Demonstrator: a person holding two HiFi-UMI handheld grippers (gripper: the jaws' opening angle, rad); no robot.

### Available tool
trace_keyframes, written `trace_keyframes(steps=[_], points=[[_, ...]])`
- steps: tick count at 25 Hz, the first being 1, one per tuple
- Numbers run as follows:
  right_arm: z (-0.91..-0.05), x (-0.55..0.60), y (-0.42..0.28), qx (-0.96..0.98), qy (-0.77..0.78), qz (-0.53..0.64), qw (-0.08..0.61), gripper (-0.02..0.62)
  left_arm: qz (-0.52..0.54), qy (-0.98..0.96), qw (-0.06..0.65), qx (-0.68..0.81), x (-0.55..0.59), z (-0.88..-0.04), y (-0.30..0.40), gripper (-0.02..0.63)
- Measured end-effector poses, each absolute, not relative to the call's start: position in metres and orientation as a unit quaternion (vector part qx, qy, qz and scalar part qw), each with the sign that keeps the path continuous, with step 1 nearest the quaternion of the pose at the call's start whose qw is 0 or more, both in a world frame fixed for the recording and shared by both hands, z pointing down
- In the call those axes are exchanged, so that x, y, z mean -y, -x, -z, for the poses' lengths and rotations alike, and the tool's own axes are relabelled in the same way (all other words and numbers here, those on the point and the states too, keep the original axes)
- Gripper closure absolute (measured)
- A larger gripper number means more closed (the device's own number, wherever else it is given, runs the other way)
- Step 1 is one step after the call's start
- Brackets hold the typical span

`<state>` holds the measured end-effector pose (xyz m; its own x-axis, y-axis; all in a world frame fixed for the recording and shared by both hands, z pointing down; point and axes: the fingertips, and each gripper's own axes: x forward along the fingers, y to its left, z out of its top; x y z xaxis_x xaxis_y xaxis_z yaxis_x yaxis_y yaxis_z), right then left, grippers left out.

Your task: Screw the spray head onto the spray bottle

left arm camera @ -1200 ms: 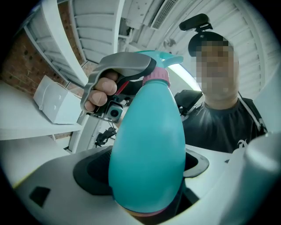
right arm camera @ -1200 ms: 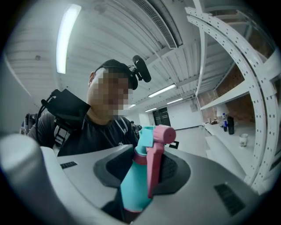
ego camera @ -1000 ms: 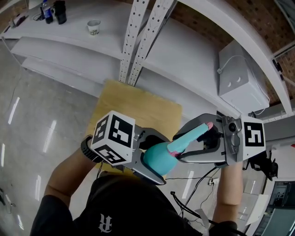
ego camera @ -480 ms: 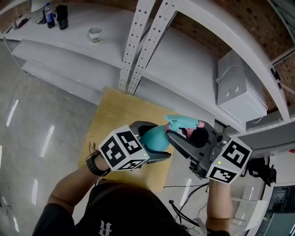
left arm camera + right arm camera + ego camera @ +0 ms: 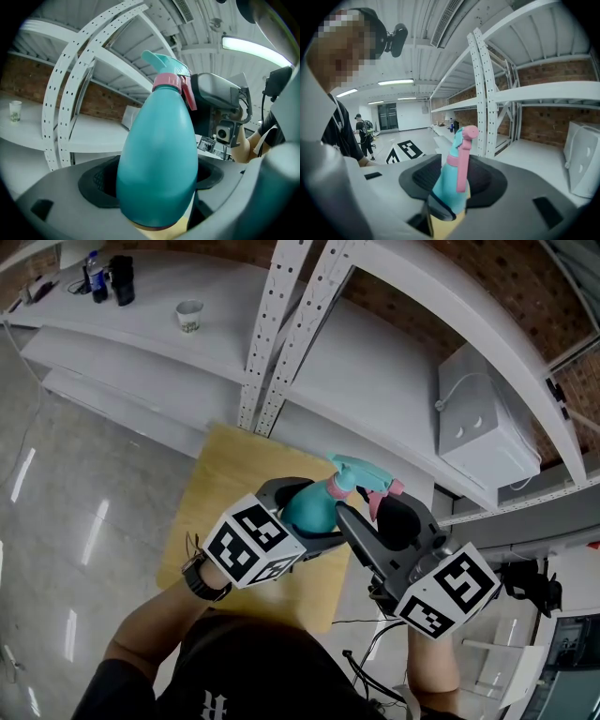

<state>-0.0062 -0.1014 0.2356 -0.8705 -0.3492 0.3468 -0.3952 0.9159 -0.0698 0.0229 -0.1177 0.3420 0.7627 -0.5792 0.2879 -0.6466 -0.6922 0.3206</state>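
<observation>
Spray bottle (image 5: 315,501) in left gripper (image 5: 304,516), spray head (image 5: 353,472) (pink trigger) in right gripper (image 5: 377,509)

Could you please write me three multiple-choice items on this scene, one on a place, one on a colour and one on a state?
1. Where does the paper cup stand?
A. on the wooden board
B. on the white shelf
C. on the floor

2. What colour is the trigger of the spray head?
A. pink
B. yellow
C. black

3. What is the state of the left claw?
A. open and empty
B. shut on the cup
C. shut on the bottle

Answers:
1 B: the cup stands on the shelf at the upper left of the head view.
2 A: the trigger is a pink strip against the teal head.
3 C: the claw's pads press the teal bottle from both sides.
</observation>
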Motion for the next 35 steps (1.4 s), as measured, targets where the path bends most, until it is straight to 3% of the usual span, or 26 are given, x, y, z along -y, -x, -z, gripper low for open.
trace_keyframes(steps=[7, 18, 20, 24, 26, 29, 35], points=[[-0.235, 0.080, 0.008, 0.962, -0.195, -0.020, 0.188, 0.459, -0.087, -0.913, 0.201, 0.344, 0.125, -0.344, -0.018, 0.175], [-0.238, 0.052, 0.011, 0.973, -0.132, -0.054, 0.181, 0.459, -0.058, -0.933, 0.218, 0.281, 0.113, -0.335, -0.031, 0.174], [-0.223, 0.041, -0.002, 0.983, -0.091, -0.069, 0.143, 0.458, -0.051, -0.942, 0.220, 0.248, 0.105, -0.329, -0.033, 0.174], [-0.177, 0.056, -0.050, 0.992, -0.012, -0.128, -0.017, 0.457, -0.034, -0.966, 0.217, 0.134, 0.066, -0.306, -0.042, 0.173], [-0.172, 0.070, -0.061, 0.984, 0.045, -0.160, -0.069, 0.426, -0.017, -0.974, 0.216, 0.058, 0.040, -0.289, -0.050, 0.175], [-0.171, 0.062, -0.047, 0.963, 0.159, -0.190, -0.107, 0.367, 0.017, -0.973, 0.222, -0.059, 0.003, -0.263, -0.064, 0.175], [-0.159, 0.007, -0.012, 0.922, 0.330, -0.173, -0.106, 0.365, 0.023, -0.959, 0.228, -0.169, -0.037, -0.251, -0.084, 0.175]])
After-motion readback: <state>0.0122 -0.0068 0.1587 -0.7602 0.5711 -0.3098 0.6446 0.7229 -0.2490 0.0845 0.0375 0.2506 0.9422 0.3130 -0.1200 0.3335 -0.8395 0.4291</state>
